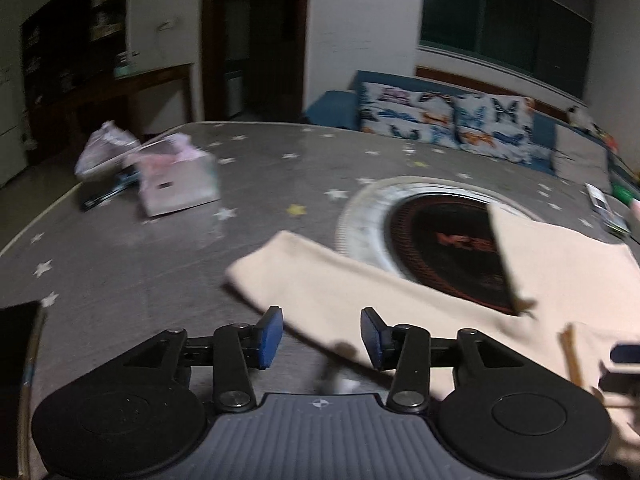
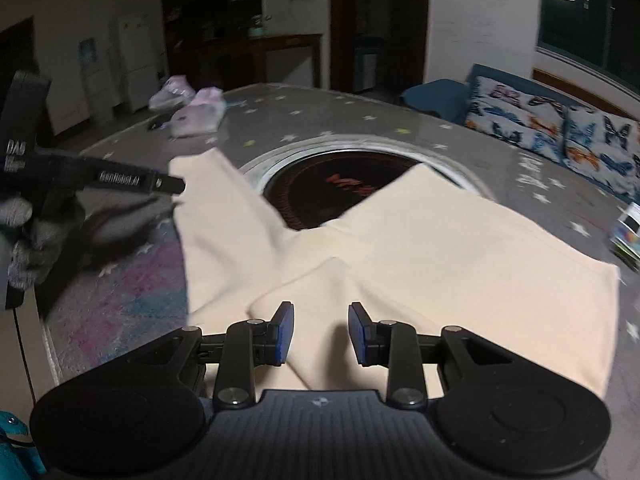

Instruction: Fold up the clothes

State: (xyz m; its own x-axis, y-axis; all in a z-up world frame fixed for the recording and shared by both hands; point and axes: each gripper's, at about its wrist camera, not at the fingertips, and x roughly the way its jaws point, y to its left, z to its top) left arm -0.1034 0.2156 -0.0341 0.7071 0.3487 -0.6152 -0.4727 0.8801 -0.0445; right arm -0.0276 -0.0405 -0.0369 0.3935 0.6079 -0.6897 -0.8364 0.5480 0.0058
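A cream garment (image 1: 440, 300) lies spread on a grey star-patterned table, partly over a round black hotplate (image 1: 444, 240). In the left wrist view my left gripper (image 1: 322, 338) is open, just above the near edge of a cream sleeve or leg. In the right wrist view the garment (image 2: 440, 248) shows two arms pointing away and a folded flap near me. My right gripper (image 2: 321, 332) is open above that flap, holding nothing. The left gripper (image 2: 120, 184) shows at the left of that view, held by a gloved hand (image 2: 20, 236).
A tissue box (image 1: 176, 184) and a crumpled plastic bag (image 1: 104, 148) lie at the table's far left. Small items (image 1: 608, 208) sit at the far right edge. A blue sofa with butterfly cushions (image 1: 448, 120) stands behind the table. A dark object (image 1: 16, 380) sits at my near left.
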